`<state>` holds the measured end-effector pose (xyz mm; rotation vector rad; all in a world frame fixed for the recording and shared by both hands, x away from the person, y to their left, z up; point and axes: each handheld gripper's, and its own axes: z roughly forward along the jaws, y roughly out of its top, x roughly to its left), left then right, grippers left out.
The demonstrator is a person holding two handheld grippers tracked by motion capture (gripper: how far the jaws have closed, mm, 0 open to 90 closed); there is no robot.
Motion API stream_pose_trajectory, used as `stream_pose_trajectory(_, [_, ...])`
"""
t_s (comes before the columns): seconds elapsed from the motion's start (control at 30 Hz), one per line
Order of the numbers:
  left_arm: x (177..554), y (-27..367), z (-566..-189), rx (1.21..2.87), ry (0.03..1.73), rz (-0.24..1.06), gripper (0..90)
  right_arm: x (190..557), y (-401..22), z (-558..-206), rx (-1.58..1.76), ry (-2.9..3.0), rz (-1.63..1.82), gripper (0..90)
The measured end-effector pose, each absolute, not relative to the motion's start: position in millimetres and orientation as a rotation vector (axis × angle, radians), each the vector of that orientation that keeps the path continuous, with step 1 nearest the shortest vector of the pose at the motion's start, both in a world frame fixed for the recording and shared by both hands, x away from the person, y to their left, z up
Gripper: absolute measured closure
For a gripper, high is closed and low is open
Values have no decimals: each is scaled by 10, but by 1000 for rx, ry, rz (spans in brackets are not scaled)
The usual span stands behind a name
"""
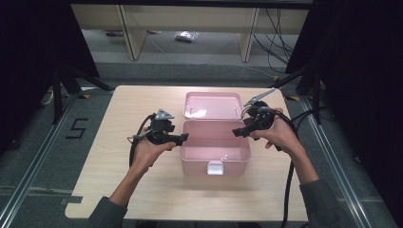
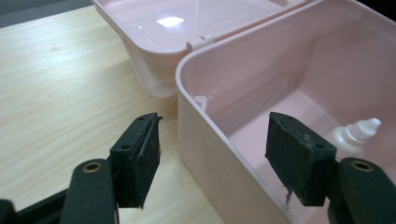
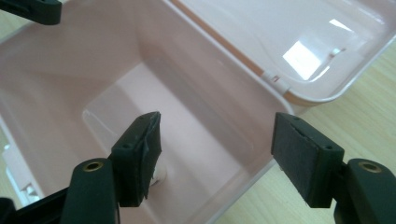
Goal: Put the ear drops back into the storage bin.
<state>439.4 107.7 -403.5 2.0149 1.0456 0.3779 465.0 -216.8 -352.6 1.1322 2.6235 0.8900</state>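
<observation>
A pink plastic box [image 1: 214,164] stands open mid-table, its lid [image 1: 214,104] laid back flat behind it. A small white dropper bottle [image 2: 359,130] lies on the box floor, seen from above as a white speck [image 1: 226,157]. My left gripper [image 1: 185,137] hovers at the box's left side, open; in its own view [image 2: 212,140] the jaws straddle the left wall [image 2: 205,140] without touching it. My right gripper [image 1: 236,133] is at the right rim, open; in the right gripper view [image 3: 217,144] the jaws straddle the right wall [image 3: 261,135] near a hinge [image 3: 273,79].
The wooden table [image 1: 142,190] has bare room left, right and in front of the box. A white latch [image 1: 215,167] sits on the box's front wall. Black stand legs [image 1: 304,76] and cables flank the far corners.
</observation>
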Motion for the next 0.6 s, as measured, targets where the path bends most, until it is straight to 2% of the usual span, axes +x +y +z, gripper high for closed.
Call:
stream_pose_trajectory(0.4, [4658, 964, -4056, 2070, 1048, 393, 431, 4833, -2277, -3561, 1192, 2497, 938, 329])
stream_pose_trajectory(0.6, [4726, 926, -4088, 2095, 1042, 403, 499, 4917, -2359, -3557, 1290, 2429, 959, 329])
